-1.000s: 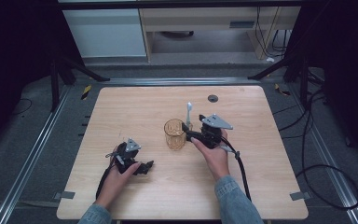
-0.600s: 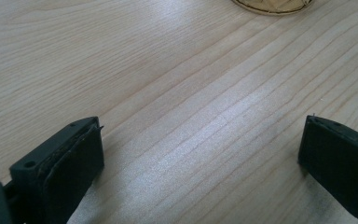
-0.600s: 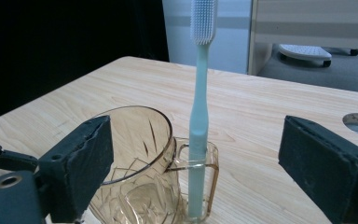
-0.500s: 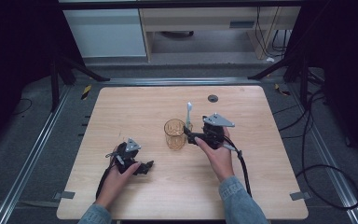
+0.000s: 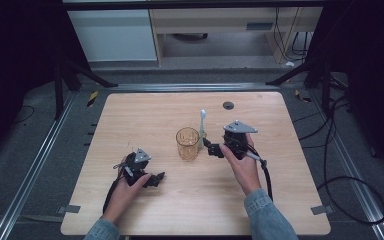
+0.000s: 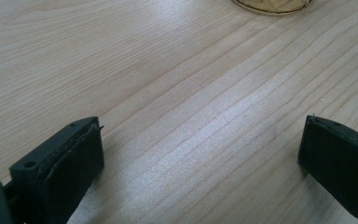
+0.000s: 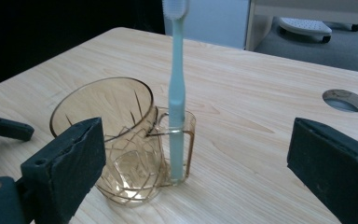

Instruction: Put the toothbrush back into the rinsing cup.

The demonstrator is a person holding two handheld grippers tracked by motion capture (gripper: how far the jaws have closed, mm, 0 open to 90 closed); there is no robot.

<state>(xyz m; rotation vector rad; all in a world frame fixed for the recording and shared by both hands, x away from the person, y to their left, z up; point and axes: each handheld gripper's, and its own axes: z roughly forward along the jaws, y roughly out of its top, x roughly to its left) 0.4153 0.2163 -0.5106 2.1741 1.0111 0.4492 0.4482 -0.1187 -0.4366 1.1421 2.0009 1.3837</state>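
- The left gripper is held low over the wooden surface at the near left, its jaws spread wide apart with only bare wood seen between them in the left gripper view.
- An amber cut-glass cup is stood upright near the middle of the surface.
- A pale toothbrush is stood upright, head up, in the small side holder joined to the cup's right side.
- The right gripper is held just beside the cup, on its right; its jaws have just been opening and are now set wide apart, with the toothbrush seen between them but touched by neither.
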